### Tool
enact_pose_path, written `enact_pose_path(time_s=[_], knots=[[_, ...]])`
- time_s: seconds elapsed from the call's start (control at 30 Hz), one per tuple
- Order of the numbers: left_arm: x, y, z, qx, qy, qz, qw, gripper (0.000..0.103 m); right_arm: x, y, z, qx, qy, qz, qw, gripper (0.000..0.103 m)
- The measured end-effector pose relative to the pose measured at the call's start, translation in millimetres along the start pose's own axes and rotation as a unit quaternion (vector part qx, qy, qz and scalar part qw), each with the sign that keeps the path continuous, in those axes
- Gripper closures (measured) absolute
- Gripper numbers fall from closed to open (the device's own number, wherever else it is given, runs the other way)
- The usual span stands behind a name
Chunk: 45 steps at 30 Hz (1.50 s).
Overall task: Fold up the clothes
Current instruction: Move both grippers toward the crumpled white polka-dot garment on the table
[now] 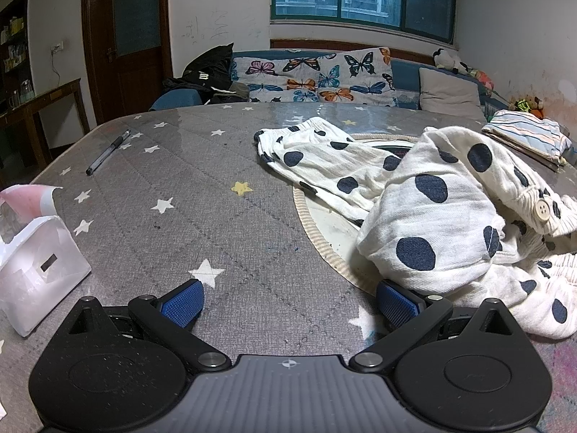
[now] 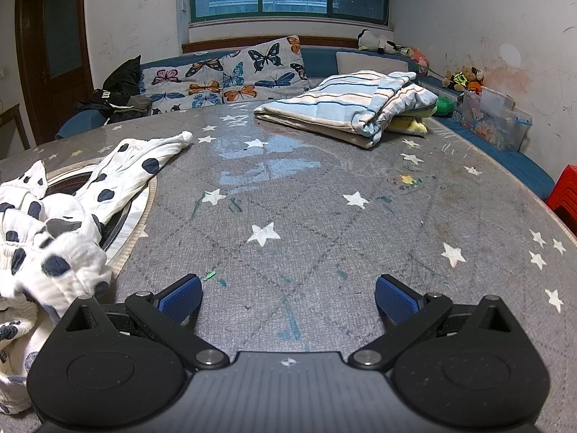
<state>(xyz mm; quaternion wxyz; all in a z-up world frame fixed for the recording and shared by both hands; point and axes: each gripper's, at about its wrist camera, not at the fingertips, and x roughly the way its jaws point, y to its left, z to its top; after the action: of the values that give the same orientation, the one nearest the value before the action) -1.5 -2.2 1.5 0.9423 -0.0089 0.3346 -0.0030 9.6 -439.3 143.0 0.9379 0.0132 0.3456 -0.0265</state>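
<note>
Star-print tablecloth under both tools. Polka-dot garment lies crumpled between my left gripper and right gripper; both spread wide, holding nothing. Beyond it, striped clothes sit folded, stacked clear.

A broad stretch of bare worktop is seen ahead of the right tongs, their jaws spread wide with nothing between. That lane is closed at the far end by a folded striped stack. On its left side it is hemmed by the crumpled spotted garment, heaped over a round mat. Ahead of the left tongs, open surface is bounded by a pen and a white plastic bag.
</note>
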Motion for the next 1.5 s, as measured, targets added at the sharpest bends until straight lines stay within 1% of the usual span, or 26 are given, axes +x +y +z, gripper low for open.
enact_pose_path(time_s=[0.23,0.4,0.6,0.77,0.87,1.1,1.3,1.5], knots=[[-17.4,-18.5,1.9,-0.004,-0.002,0.0,1.0,0.0,-12.0,-0.1,-5.8,0.004,0.002,0.005,1.0,0.0],[-29.8,-31.7,3.3,-0.007,-0.003,-0.001,1.0,0.0,-28.1,0.7,-14.1,0.002,-0.007,0.012,1.0,0.0],[-44.7,-47.5,4.9,-0.011,-0.004,-0.001,0.9999,0.0,-52.2,9.4,-24.8,0.001,-0.026,0.035,0.999,0.0],[-52.6,-57.0,5.5,-0.012,-0.002,-0.007,0.9999,0.0,-69.9,18.4,-33.1,-0.007,-0.033,0.045,0.998,0.0],[-53.9,-62.4,3.9,-0.008,-0.001,-0.002,1.0,0.0,-78.9,23.4,-37.9,-0.013,-0.036,0.055,0.998,0.0],[-62.9,-74.7,-0.8,-0.004,0.006,-0.003,1.0,0.0,-90.4,33.5,-47.9,-0.022,-0.031,0.082,0.996,0.0],[-68.7,-83.2,-3.4,0.004,0.008,-0.006,0.9999,0.0,-95.6,39.1,-55.6,-0.029,-0.03,0.097,0.994,0.0],[-70.7,-89.4,-6.1,0.01,0.012,-0.007,0.9999,0.0,-100.2,40.8,-59.9,-0.031,-0.033,0.103,0.994,0.0]])
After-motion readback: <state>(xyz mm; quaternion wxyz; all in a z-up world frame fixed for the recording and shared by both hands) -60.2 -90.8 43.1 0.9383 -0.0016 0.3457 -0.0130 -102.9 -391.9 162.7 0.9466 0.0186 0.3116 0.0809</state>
